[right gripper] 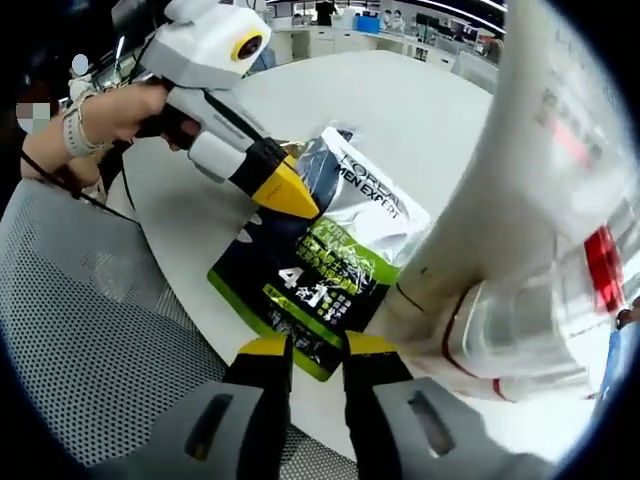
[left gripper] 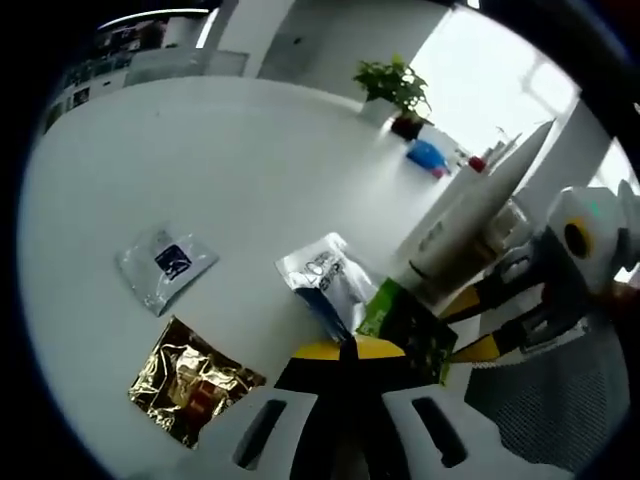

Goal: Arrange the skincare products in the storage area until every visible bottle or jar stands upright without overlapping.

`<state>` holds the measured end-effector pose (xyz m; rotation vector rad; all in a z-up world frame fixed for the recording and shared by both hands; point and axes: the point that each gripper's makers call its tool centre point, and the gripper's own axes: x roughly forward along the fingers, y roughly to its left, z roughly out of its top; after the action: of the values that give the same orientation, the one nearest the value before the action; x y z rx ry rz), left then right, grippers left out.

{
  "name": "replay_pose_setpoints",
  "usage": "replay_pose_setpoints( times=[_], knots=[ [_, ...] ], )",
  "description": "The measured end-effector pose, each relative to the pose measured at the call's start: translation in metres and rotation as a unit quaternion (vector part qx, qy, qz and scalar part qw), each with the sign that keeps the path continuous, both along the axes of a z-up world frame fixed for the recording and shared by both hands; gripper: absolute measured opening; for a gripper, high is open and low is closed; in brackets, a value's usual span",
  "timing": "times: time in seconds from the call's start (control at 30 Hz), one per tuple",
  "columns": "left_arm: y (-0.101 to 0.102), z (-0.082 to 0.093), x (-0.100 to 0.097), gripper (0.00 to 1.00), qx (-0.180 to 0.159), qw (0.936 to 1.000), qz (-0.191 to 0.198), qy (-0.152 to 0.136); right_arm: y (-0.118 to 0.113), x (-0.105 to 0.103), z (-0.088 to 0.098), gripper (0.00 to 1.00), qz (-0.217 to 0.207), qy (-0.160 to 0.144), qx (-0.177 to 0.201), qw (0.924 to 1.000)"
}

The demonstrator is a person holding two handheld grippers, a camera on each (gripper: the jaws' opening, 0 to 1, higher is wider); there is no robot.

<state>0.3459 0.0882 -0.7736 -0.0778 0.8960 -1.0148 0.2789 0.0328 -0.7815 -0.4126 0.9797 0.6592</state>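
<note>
The tall white plastic tube (left gripper: 470, 215) is standing cap-down, its long axis tilting away, just right of the right claw (right gripper: 316, 352), whose jaws are nearly closed, gripping nothing. The left claw (left gripper: 343, 352), jaws together, is touching the green-and-black flat sachet (right gripper: 305, 275); silver (left gripper: 165, 264) and gold foil packets (left gripper: 192, 379) are lying leftward.

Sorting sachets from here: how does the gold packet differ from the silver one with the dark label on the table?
The gold foil packet is crinkled and warm-coloured with a reddish patch at its middle; the silver sachet is smoother, pale grey, with a dark blue label. The gold foil packet lies nearer the left gripper, the silver sachet farther out on the white table. Both lie flat, apart from each other, untouched by either gripper.
</note>
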Motion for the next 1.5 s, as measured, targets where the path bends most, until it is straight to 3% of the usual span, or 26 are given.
replay_pose_setpoints(
  times=[0.13,0.7,0.9,1.03,1.23,1.33,1.5],
  knots=[
    [-0.001,0.000,0.000,0.00,-0.001,1.0000,-0.001,-0.001,-0.003,0.001,0.004,0.26,0.005,-0.017,-0.016,0.9997],
    [-0.001,-0.002,0.001,0.00,-0.001,1.0000,-0.008,-0.002,-0.001,0.001,-0.002,0.26,0.010,-0.004,-0.010,0.9999],
    [0.000,-0.001,0.001,0.02,0.009,0.9993,-0.018,-0.030,-0.001,0.000,-0.004,0.26,-0.011,0.020,-0.001,0.9997],
    [0.004,0.004,0.006,0.07,0.022,0.9967,-0.027,-0.074,-0.001,-0.001,-0.004,0.26,-0.010,0.017,-0.003,0.9998],
    [0.018,0.004,0.014,0.13,0.033,0.9964,-0.007,-0.078,-0.001,-0.001,-0.004,0.26,-0.013,0.019,-0.003,0.9997],
    [0.023,0.008,0.021,0.15,0.040,0.9943,-0.003,-0.099,-0.001,-0.002,-0.004,0.26,-0.015,0.020,-0.002,0.9997],
    [0.026,0.016,0.033,0.33,0.053,0.9894,0.022,-0.134,0.000,-0.002,-0.005,0.26,-0.014,0.019,-0.002,0.9997]
  ],
)
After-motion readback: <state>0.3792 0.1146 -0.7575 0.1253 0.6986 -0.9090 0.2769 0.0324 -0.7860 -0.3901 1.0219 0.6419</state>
